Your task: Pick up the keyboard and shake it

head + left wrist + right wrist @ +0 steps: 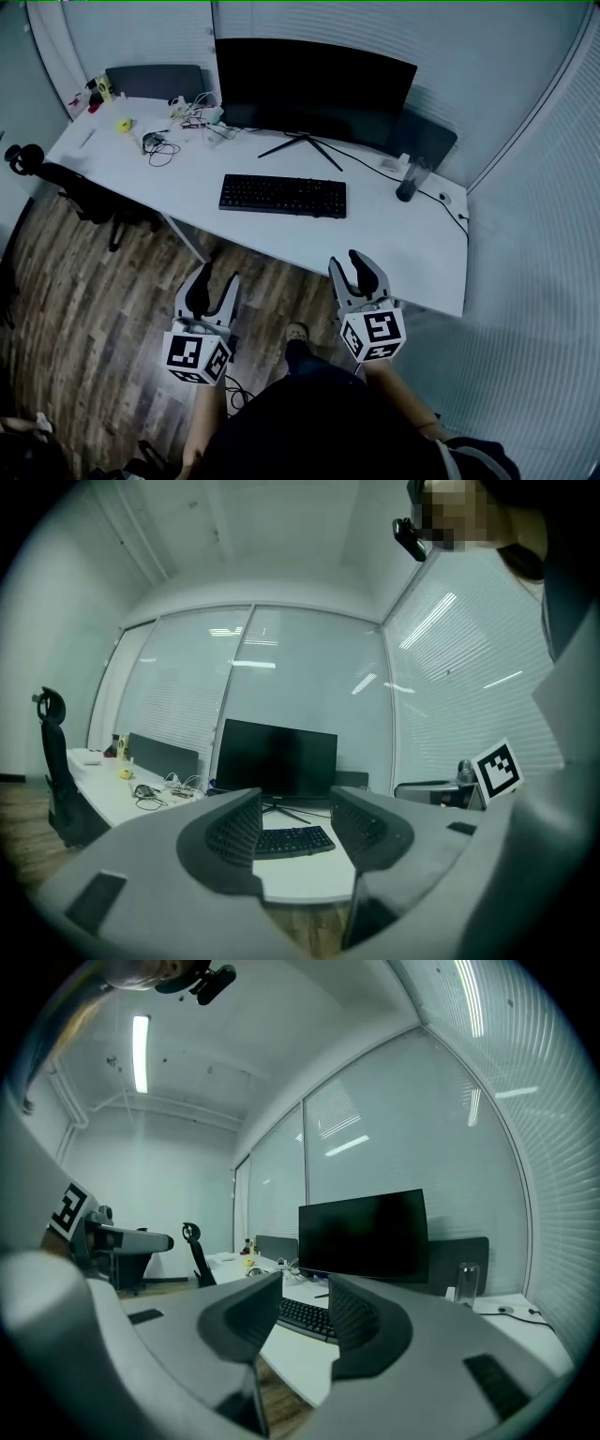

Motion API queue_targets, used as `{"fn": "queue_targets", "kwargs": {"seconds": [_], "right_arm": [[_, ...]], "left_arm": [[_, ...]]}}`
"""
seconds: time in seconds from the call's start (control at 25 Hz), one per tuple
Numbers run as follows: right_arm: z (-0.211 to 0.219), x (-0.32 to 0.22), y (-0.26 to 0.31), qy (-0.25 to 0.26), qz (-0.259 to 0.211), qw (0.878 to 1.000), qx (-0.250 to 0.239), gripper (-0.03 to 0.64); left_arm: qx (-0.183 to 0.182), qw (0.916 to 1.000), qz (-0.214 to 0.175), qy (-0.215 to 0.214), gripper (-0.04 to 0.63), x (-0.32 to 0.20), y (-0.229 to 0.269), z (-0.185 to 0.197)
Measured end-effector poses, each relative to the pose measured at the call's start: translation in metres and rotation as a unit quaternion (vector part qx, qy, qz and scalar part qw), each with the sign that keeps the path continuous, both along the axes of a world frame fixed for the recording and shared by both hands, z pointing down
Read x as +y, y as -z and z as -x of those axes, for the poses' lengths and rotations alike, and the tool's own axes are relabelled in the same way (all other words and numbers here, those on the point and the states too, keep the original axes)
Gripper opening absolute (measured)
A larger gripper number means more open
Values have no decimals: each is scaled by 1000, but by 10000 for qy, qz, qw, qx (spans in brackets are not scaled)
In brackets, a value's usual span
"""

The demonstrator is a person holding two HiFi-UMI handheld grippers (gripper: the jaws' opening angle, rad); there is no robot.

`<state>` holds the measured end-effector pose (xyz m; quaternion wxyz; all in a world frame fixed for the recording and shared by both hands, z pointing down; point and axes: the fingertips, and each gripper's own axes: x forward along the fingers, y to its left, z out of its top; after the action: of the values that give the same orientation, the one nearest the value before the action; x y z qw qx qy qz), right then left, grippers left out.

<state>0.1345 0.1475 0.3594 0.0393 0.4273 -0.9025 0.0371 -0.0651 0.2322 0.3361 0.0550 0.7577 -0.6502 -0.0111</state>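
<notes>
A black keyboard (283, 196) lies flat on the white desk (412, 258), in front of the monitor. Both grippers hover over the wooden floor, short of the desk's near edge and well apart from the keyboard. My left gripper (221, 276) is open with nothing between its jaws. My right gripper (346, 262) is open and empty too, close to the desk edge. In the left gripper view the keyboard (291, 840) shows in the gap of the left gripper (295, 803). In the right gripper view the keyboard (305, 1317) lies beyond the right gripper (305, 1290).
A dark monitor (314, 89) stands behind the keyboard on a splayed foot. A dark cup (408, 180) and a small mouse (444, 198) sit at the desk's right end. Cables (183, 127) and a yellow object (123, 124) lie at the left. An office chair (84, 197) stands left.
</notes>
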Motion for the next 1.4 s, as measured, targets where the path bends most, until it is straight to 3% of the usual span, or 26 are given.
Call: {"fn": "queue_targets", "kwargs": {"seconds": [0.56, 1.08, 1.4], "right_arm": [[39, -178, -44, 77, 508, 9986, 157, 163], [41, -241, -109, -245, 1185, 9905, 654, 172], [53, -278, -139, -492, 1437, 9843, 901, 177]], "left_arm": [[122, 9994, 266, 201, 216, -163, -34, 61], [20, 9931, 1160, 148, 219, -227, -100, 99], [98, 9826, 1816, -387, 222, -288, -157, 127]]}}
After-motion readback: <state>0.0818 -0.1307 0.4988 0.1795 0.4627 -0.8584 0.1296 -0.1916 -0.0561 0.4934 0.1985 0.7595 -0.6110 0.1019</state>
